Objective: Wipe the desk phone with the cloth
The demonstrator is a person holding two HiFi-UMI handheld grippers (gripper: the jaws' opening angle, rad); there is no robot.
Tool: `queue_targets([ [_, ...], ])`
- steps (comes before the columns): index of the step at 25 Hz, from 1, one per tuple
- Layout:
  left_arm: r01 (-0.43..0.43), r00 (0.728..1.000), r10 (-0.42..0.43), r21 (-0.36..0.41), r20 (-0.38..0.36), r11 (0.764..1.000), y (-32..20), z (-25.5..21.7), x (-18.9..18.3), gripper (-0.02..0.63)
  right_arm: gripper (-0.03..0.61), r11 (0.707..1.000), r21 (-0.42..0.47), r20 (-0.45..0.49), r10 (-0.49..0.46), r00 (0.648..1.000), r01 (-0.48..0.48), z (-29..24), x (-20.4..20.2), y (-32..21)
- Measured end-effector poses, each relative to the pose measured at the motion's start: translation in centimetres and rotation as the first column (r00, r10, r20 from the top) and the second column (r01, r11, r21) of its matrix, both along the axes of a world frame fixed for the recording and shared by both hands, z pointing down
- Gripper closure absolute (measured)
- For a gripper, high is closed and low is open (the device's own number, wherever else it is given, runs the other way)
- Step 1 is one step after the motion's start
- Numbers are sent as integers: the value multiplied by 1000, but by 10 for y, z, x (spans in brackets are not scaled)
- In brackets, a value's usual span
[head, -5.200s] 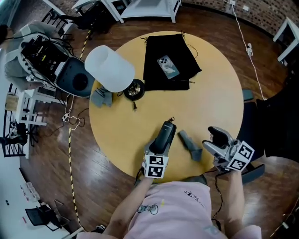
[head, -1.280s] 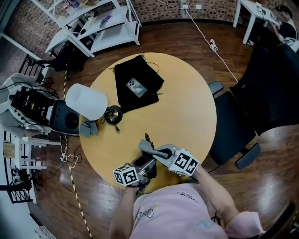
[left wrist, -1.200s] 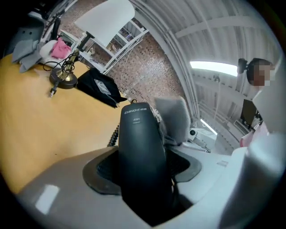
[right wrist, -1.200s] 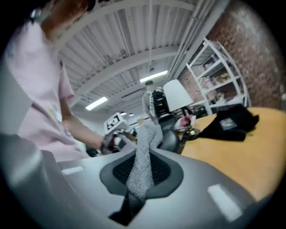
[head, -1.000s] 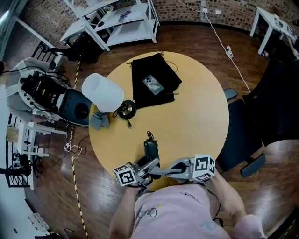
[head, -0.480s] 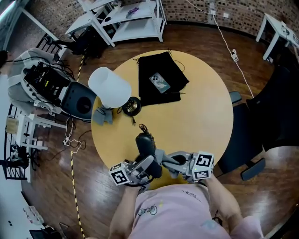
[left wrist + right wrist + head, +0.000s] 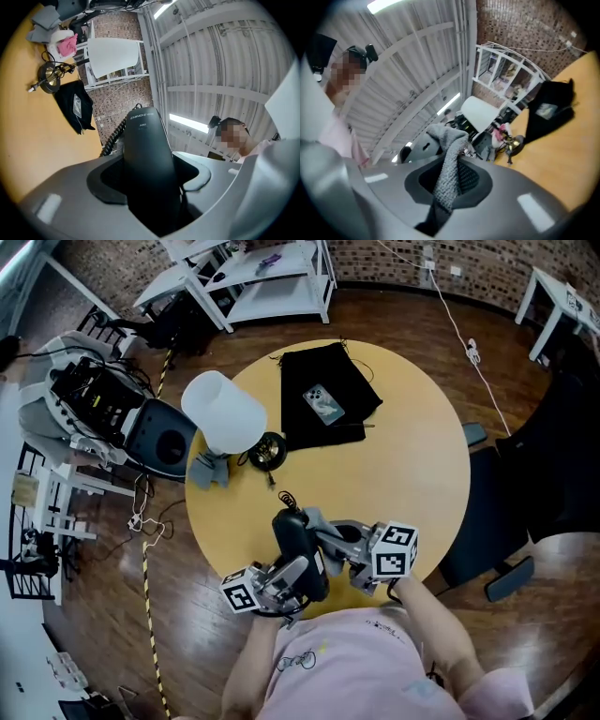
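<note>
The left gripper [image 7: 300,575] sits at the near rim of the round yellow table [image 7: 412,456], its marker cube back toward the person's pink shirt [image 7: 347,662] and its jaws aimed away across the wood; the jaws stand partly apart and clamp the black phone handset [image 7: 295,538] by its lower end; in the left gripper view the handset juts out past the jaws, tilted upward against the ceiling, with a coiled cord [image 7: 111,140] hanging from its far end; the right gripper [image 7: 330,532] reaches in from the right, lying roughly level, its cube beside the left wrist; its jaws are pressed together on a grey cloth [image 7: 449,165], a fold of which stands up out of the pinch; in the head view the cloth meets the upper right side of the handset; beyond the two grippers the middle and right of the tabletop is bare wood; a black bag [image 7: 328,381] with a smartphone [image 7: 324,404] on it lies at the far side; a white cylinder [image 7: 225,411], a small round dark object [image 7: 268,450] and a grey item [image 7: 206,470] crowd the left rim, well apart from the handset; a dark chair [image 7: 487,512] stands close to the right rim; the near rim lies right under both wrists
</note>
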State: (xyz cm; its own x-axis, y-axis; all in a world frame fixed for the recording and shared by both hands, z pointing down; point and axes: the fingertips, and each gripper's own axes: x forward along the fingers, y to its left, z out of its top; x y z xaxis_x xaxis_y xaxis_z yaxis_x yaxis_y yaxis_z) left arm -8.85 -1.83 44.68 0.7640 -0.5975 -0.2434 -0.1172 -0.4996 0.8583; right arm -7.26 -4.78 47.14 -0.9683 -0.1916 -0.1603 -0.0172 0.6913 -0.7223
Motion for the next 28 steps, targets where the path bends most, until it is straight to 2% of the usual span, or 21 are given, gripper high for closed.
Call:
queue_targets([
  [2,11,1000,-11,-5,4,1000,-2,1,-7,321,558,992,9,16,-123,992,123,11,3,36],
  [4,21,1000,-21,-5,-7,1000,9,7,-23,321,558,965,76,-22,-249,968,250,28,3,87],
  [5,26,1000,-26,-2,-10,1000,19,10,-31,321,558,952,113,-40,-283,958,286,34,1,109],
  [6,29,1000,-29,1,-3,1000,29,14,-38,321,558,950,138,-38,-279,960,281,33,-1,121],
  [7,27,1000,-27,2,16,1000,39,17,-43,321,558,961,146,-11,-235,972,234,26,-1,121],
  [9,5,996,-5,-4,85,1000,61,26,-47,321,558,990,126,72,-74,995,65,2,-2,99],
  [11,-19,988,22,-21,153,1000,82,35,-47,321,558,991,116,107,54,993,-67,-20,-9,79],
  [13,-4,983,12,-46,181,999,87,40,-44,321,558,989,131,95,57,994,-70,-32,-23,76],
  [17,109,984,-92,-106,155,988,51,41,-52,320,561,990,84,78,-115,990,109,-23,-34,93],
  [18,117,982,-97,-119,161,986,40,41,-52,319,558,985,80,70,-158,985,152,-17,-31,93],
  [20,110,972,-80,-130,220,985,21,41,-48,319,558,967,98,40,-240,970,235,-9,-22,91],
  [22,119,970,-84,-145,228,982,13,42,-51,319,558,926,141,-5,-354,935,351,-3,-18,104],
  [24,171,974,-142,-163,175,972,12,42,-69,319,558,861,187,-85,-466,881,473,7,-18,130],
  [25,199,973,-173,-177,151,964,11,42,-80,319,558,838,197,-125,-494,860,509,14,-17,140],
  [26,225,968,-196,-193,156,955,10,45,-90,319,558,833,193,-157,-495,855,518,22,-15,143],
  [27,247,958,-205,-208,202,946,7,49,-98,319,558,848,177,-176,-472,864,499,29,-11,139],
  [28,266,939,-200,-222,279,938,4,57,-105,320,558,877,152,-184,-428,885,456,34,-6,130],
])
